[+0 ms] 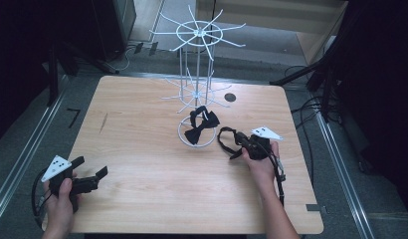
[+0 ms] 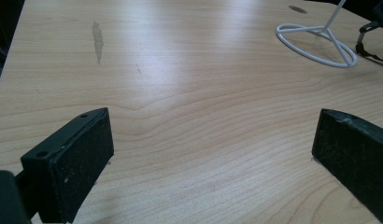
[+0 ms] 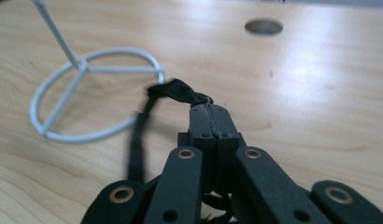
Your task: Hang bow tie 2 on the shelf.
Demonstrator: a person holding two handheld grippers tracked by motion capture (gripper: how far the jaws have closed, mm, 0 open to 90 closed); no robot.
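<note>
The right tongs [image 1: 242, 142] were clamped on a black strap [image 1: 226, 141], the jaws pressed together with the fabric pinched at their tips; in the right gripper view the strap [image 3: 178, 91] bunched out just beyond the closed jaws and a length of it trailed down along their left side. The person's right hand [image 1: 261, 167] held those tongs low over the wooden table [image 1: 142, 149], right of the middle, with the strap's loop lying on the table just left of the tips. A white wire rack [image 1: 198, 64] stood on the far half of the table, its ring base [image 1: 182, 135] resting flat, its spokes spreading out at two levels. A black bow tie [image 1: 201, 124] lay across that ring base, near the held strap but apart from it in the high view. The ring base [image 3: 94, 95] also sat just left of the clamped strap in the right gripper view. The left tongs [image 1: 90, 172] stood wide apart with only bare table between the jaws, held by the left hand [image 1: 60, 201] near the table's near left corner, well apart from the rack. A small dark round hole [image 1: 230, 97] marked the table behind the rack.
</note>
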